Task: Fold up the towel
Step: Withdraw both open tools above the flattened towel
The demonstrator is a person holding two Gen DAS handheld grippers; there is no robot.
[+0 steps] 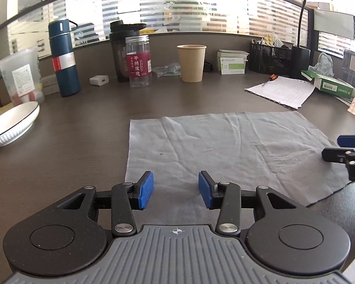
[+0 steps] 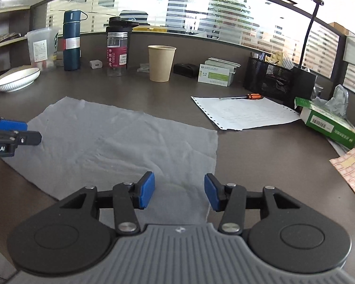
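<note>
A grey towel (image 1: 224,151) lies flat and wrinkled on the dark desk; it also shows in the right wrist view (image 2: 120,146). My left gripper (image 1: 176,190) is open and empty, just above the towel's near left part. My right gripper (image 2: 179,191) is open and empty, above the towel's near right corner. The right gripper shows at the right edge of the left wrist view (image 1: 343,149). The left gripper shows at the left edge of the right wrist view (image 2: 19,132).
At the back stand a paper cup (image 1: 191,62), a clear jar with a red label (image 1: 138,61), a blue flask (image 1: 64,59) and a dark shaker bottle (image 1: 120,47). A white bowl (image 1: 11,125) sits left. Paper sheet (image 2: 243,113), screwdriver (image 2: 248,96) and green tissue box (image 2: 329,125) lie right.
</note>
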